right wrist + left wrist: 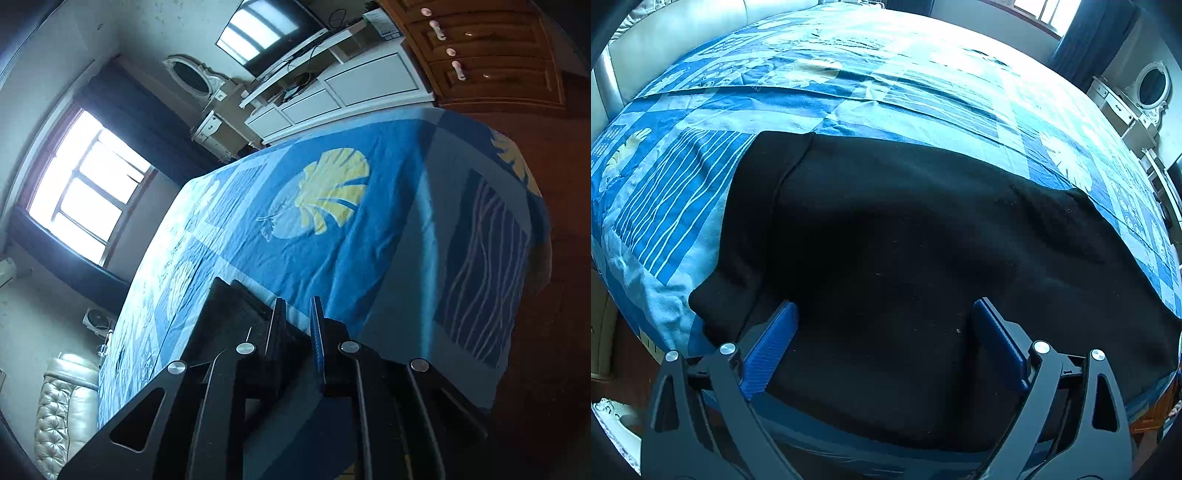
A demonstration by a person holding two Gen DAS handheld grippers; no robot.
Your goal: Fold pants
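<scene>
Blue bedspread under black pants, left gripper agape

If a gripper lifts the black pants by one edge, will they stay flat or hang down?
The black pants probably hang down: they lie limp and flat on the bedspread. The thick-looking, fleecy fabric is likely not slippery.

Your work surface: bed under blue patchwork bedspread; black pants lie flat directly on it, near the front edge.
</scene>
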